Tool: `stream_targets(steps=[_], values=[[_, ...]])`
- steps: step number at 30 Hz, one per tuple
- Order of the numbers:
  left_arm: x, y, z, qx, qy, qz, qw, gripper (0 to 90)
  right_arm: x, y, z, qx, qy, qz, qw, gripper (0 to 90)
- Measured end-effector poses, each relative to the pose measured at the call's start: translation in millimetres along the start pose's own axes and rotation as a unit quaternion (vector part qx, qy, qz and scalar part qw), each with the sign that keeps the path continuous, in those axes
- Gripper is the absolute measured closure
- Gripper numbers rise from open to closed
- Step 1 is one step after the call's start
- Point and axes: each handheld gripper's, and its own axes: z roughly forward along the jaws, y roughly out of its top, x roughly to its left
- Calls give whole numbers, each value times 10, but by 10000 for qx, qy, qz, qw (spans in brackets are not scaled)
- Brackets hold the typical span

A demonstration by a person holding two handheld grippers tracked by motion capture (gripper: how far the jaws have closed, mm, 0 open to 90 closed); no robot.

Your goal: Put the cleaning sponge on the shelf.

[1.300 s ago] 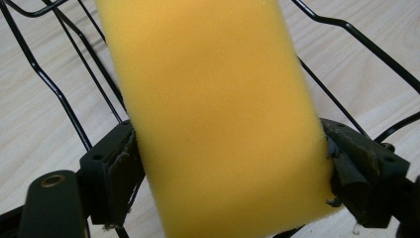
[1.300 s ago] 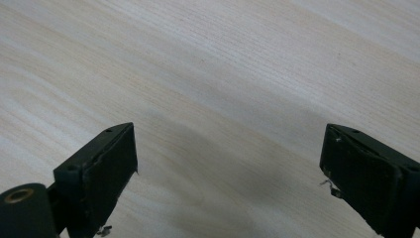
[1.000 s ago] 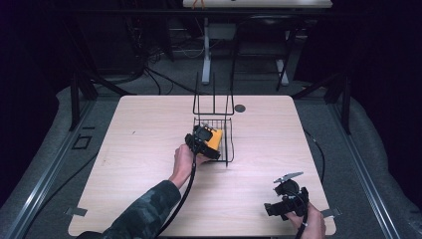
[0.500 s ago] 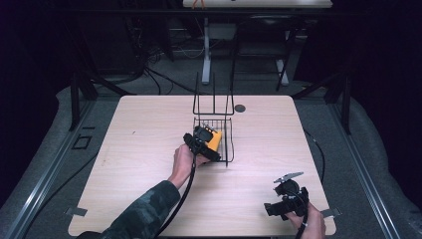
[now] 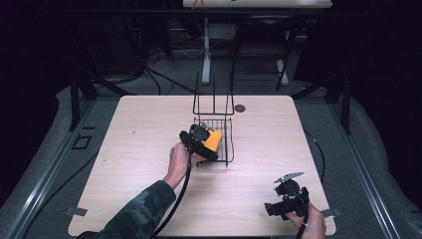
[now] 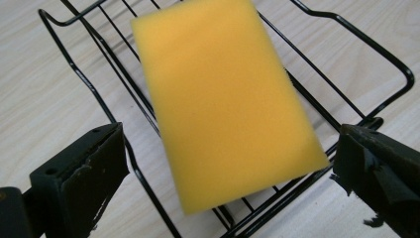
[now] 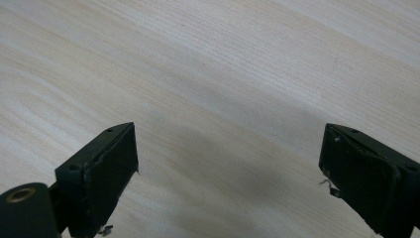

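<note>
Left hand-held gripper [image 5: 206, 142] sits at the near rim of the black wire basket [image 5: 226, 149], jaws just been opening and now spread wide, nothing pinched. In the left gripper view the yellow sponge [image 6: 223, 99] lies flat on the basket's wire floor straight ahead of and between the two black jaws, clear gap on both sides, so the pads aren't pressing it. Reads as a release: sponge dropped into the basket, jaws wide so the hand-held gripper can back off without dragging the foam. Sponge sits slightly skewed to the wires, its near corner over the basket's front rim wire [image 6: 277, 208], probably just how it settled. Basket stands on the light wood worktop [image 5: 134, 149], tall wire handle on the far side of the left hand-held gripper. Right hand-held gripper [image 5: 286, 201] is parked well apart, at the worktop's near right corner, jaws apart over bare wood, holding nothing; judged idle, kept out of the way while the left does the placing.
</note>
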Motion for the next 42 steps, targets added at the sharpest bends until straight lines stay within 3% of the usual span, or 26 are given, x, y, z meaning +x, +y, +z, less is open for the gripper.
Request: stream_targets(steps=[10,18,28,42], values=[[86,-125,-189,-74,37,164,9998,5,4,-2,6,-30,6,6,10000,76],[255,-312,-319,-15,102,105,9999,5,3,-4,-4,-23,-17,4,10000,76],[407,-584,-577,-60,200,124,9997,5,11,-2,0,-1,-4,3,10000,77],[537,-1087,-858,143,218,102,9996,5,25,3,17,20,-11,-45,10000,77]])
